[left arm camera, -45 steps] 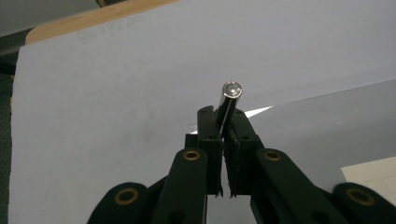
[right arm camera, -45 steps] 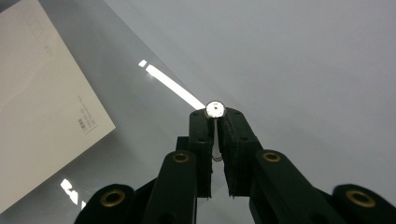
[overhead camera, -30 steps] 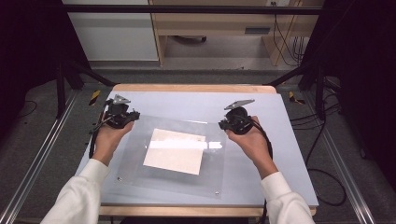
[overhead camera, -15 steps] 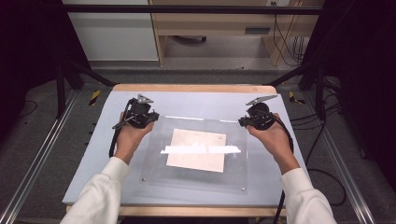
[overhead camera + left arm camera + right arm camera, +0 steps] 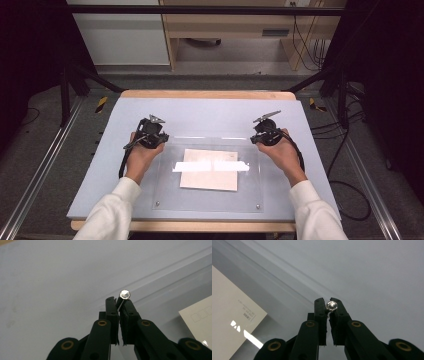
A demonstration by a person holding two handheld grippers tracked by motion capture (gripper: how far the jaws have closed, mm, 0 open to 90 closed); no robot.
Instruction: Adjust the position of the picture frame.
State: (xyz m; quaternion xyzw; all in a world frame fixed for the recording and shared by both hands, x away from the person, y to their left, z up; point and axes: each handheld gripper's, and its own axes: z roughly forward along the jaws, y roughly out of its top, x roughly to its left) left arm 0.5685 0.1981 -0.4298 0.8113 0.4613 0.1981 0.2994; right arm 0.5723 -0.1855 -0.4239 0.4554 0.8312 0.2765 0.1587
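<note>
Both grippers, left (image 5: 119,305) and right (image 5: 329,307), pinch a corner stud (image 5: 124,293) of the clear sheet (image 5: 207,200); its edges are faint.

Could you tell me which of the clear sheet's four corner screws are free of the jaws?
The two near-edge screws, left and right; the far pair sit clamped in the jaws.

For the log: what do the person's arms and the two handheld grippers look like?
White long sleeves on both forearms. The left gripper and the right gripper are black, each topped by a grey three-cornered plate and trailing a black cable. In the gripper views the jaws are black, with brass-coloured rings at the pivots.
</note>
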